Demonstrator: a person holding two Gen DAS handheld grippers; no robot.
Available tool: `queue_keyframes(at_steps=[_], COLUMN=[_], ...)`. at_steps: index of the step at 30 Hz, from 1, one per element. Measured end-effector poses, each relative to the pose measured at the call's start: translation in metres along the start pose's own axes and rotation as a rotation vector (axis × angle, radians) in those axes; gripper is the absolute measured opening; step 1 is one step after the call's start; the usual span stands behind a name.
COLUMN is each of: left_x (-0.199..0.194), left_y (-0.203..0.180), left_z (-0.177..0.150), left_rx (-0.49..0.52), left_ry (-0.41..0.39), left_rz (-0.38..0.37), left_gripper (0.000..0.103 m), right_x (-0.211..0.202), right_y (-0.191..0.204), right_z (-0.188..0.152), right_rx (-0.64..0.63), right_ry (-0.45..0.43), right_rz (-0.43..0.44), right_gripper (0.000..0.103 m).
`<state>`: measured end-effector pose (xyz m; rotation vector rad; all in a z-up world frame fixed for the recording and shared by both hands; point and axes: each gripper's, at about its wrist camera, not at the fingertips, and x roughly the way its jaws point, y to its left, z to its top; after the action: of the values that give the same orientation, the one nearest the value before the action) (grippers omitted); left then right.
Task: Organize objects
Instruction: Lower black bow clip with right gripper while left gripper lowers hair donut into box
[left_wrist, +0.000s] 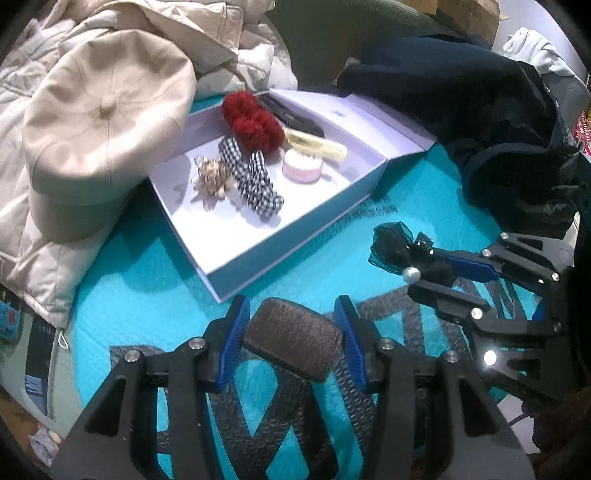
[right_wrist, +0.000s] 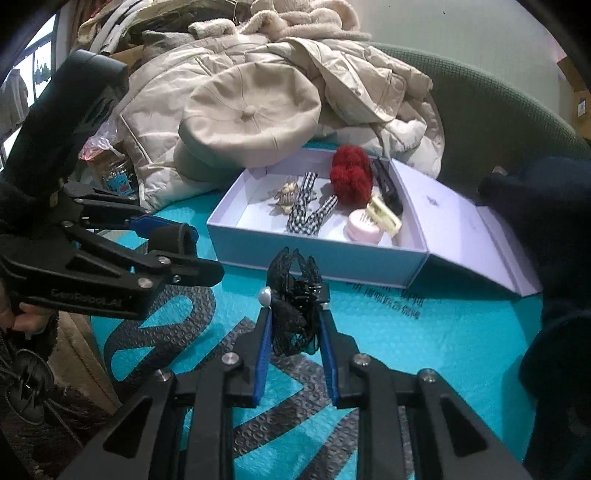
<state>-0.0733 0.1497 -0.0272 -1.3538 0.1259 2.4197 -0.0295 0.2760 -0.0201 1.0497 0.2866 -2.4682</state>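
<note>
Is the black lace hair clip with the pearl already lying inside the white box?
No, the black lace hair clip is held between the fingers of the right gripper, in front of the white box.

Matt, fuzzy brown pad (left_wrist: 293, 341); sheer black lace bow (right_wrist: 293, 314) with a glossy pearl — smooth white card box (left_wrist: 295, 236).

Embossed lettering on the side of the left gripper (right_wrist: 207, 254) reads roughly "GenRobot.AI" — faint, black on black; a line of dark print on the teal mat (right_wrist: 461, 332) beside the box appears as mirrored characters — unreadable.
</note>
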Motion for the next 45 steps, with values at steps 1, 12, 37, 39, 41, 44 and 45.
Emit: queue_keyframes(at_steps=[1,12,37,39,41,44,45], left_x=[-0.002,-0.011,0.012,0.016,0.022,0.031,0.034], left_y=[-0.001,-0.012,0.002,0.003,0.005,0.008,0.01], left_z=[0.004,0.034,0.098,0.102,0.107,0.112,0.114], left_rx=[0.001,0.009,-0.021,-0.021,-0.026,-0.032,-0.035], left_ry=[-0.004,-0.028,-0.064,-0.064,-0.063,-0.061,-0.06], left_rz=[0.001,0.024,0.057,0.062,0.064,0.071,0.074], left_gripper=[0.046,0.046,0.046,0.046,0.046,0.046,0.046], right_x=[-0.002,-0.016,0.014,0.02,0.027,0.037,0.041], right_y=[-0.001,-0.017,-0.063,-0.066,-0.07,-0.075,-0.076], right_z=[0.002,0.021,0.072,0.075,0.079,0.083,0.084], right_rx=[-0.003,-0.015,-0.035,-0.034,-0.035,-0.032,-0.031], right_ry=[-0.003,-0.039,-0.094,-0.088,-0.085,-0.079,-0.076], right_rz=[-0.001,0.01,0.027,0.032,0.037,0.046,0.048], right_gripper=[0.024,0.024,0.024,0.024,0.024,0.024,0.024])
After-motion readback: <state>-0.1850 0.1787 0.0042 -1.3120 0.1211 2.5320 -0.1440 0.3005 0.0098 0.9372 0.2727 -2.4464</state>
